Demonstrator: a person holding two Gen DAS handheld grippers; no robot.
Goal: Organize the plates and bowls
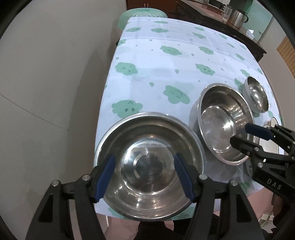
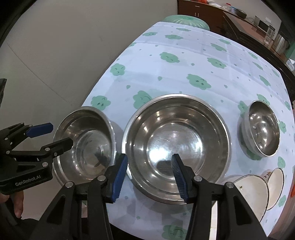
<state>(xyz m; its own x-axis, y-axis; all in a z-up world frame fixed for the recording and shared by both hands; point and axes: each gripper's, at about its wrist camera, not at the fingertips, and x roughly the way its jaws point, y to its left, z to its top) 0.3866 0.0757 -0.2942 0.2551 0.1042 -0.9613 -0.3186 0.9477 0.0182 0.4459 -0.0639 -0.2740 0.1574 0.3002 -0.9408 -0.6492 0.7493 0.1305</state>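
Three steel bowls stand in a row near the front edge of the table. My left gripper (image 1: 144, 175) hovers open above the left steel bowl (image 1: 149, 166), its left finger over the rim and the right one over the inside. This bowl (image 2: 84, 144) also shows in the right wrist view, with the left gripper (image 2: 61, 134) above its left side. Over the large middle bowl (image 2: 177, 140) my right gripper (image 2: 149, 175) is open. Its near-left rim lies below the gap and the pads touch nothing. The right gripper (image 1: 239, 133) also appears above that bowl (image 1: 221, 125). A small steel bowl (image 2: 261, 129) sits at the right.
Two white ceramic bowls (image 2: 248, 192) lean at the front right corner. The cloud-print tablecloth (image 2: 184, 61) stretches bare behind the bowls. A green plastic stool (image 2: 184, 19) stands at the far end, a dark sideboard with a kettle (image 1: 237, 17) beyond. The wall runs along the left.
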